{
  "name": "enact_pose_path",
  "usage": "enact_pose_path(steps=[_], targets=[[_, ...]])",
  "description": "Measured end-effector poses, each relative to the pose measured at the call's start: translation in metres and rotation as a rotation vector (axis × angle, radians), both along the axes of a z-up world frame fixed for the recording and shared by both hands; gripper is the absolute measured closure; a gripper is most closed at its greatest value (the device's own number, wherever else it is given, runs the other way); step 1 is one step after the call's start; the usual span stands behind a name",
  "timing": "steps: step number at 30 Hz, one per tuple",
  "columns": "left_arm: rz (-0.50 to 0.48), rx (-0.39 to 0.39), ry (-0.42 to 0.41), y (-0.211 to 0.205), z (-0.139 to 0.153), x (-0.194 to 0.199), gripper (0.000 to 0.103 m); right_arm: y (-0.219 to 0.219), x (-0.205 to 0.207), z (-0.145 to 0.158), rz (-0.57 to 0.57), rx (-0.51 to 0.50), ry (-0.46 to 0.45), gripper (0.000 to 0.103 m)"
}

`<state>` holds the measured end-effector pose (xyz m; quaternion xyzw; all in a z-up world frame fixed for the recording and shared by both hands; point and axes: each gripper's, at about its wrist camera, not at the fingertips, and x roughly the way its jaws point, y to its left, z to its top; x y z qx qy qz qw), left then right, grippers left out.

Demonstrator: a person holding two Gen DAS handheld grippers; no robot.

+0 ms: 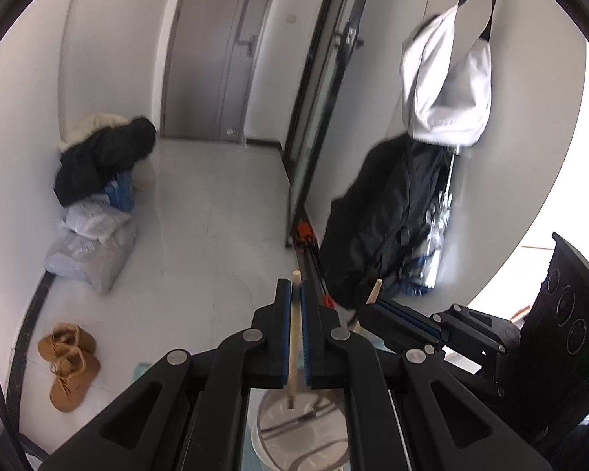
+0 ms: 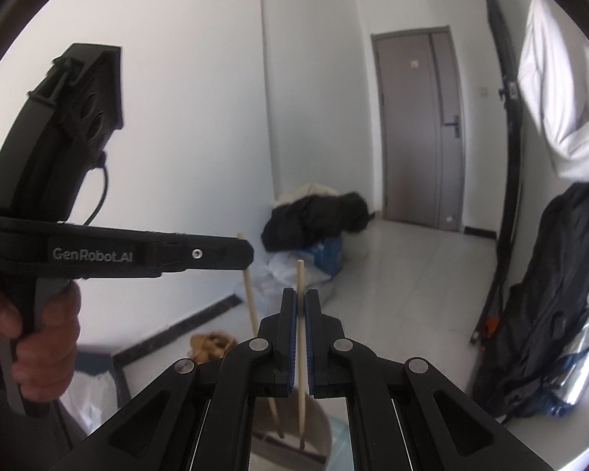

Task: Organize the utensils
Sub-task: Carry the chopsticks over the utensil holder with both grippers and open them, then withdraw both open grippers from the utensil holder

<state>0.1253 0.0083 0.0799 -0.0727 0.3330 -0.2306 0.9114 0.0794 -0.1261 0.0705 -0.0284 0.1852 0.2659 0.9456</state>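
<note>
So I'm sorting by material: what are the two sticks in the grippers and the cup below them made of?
Both sticks look like bare pale wood or bamboo: matte, beige, unpainted. The cup looks like light grey plastic or ceramic with a faint sheen; blur leaves that open.

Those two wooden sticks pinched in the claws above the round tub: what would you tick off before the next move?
1. Left gripper shut on its wooden stick: ok.
2. Right gripper shut on its own stick: ok.
3. Both stick ends over the round container: ok.
4. Sticks apart, not crossed: ok.
5. Grippers clear of each other: ok.
6. What already lies inside the container: cannot tell.
</note>
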Motion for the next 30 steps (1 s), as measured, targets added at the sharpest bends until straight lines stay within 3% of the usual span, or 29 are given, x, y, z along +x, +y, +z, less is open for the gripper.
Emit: enact_pose_path(steps=[6,9,11,13,15,19,21,24,30], targets=[[0.01,-0.023,0.064,0.005,-0.01,0.004,0.101,-0.001,-0.002,-0.011,0.033,0.007,0.052,0.097],[0.051,-0.011,0.078,0.013,-0.006,0.0,0.083,-0.004,-0.003,-0.011,0.029,0.008,0.07,0.095],[0.086,0.005,0.075,0.017,-0.003,-0.003,0.063,-0.008,-0.008,-0.009,0.008,0.014,0.074,0.085],[0.112,0.001,0.059,0.023,0.001,-0.011,0.058,-0.014,-0.011,-0.008,-0.016,0.03,0.077,0.074],[0.136,0.017,0.045,0.024,0.004,-0.016,0.054,-0.021,-0.02,-0.006,-0.043,0.052,0.075,0.071],[0.2,0.073,-0.006,0.022,0.014,-0.038,0.037,-0.033,-0.041,0.004,-0.119,0.089,0.05,0.052],[0.222,0.088,-0.025,0.022,0.017,-0.048,0.036,-0.038,-0.051,0.008,-0.148,0.112,0.043,0.042],[0.241,0.108,-0.048,0.02,0.021,-0.064,0.035,-0.043,-0.069,0.015,-0.187,0.135,0.025,0.036],[0.29,0.13,-0.127,0.016,0.025,-0.097,0.02,-0.045,-0.11,0.024,-0.243,0.152,-0.011,0.021]])
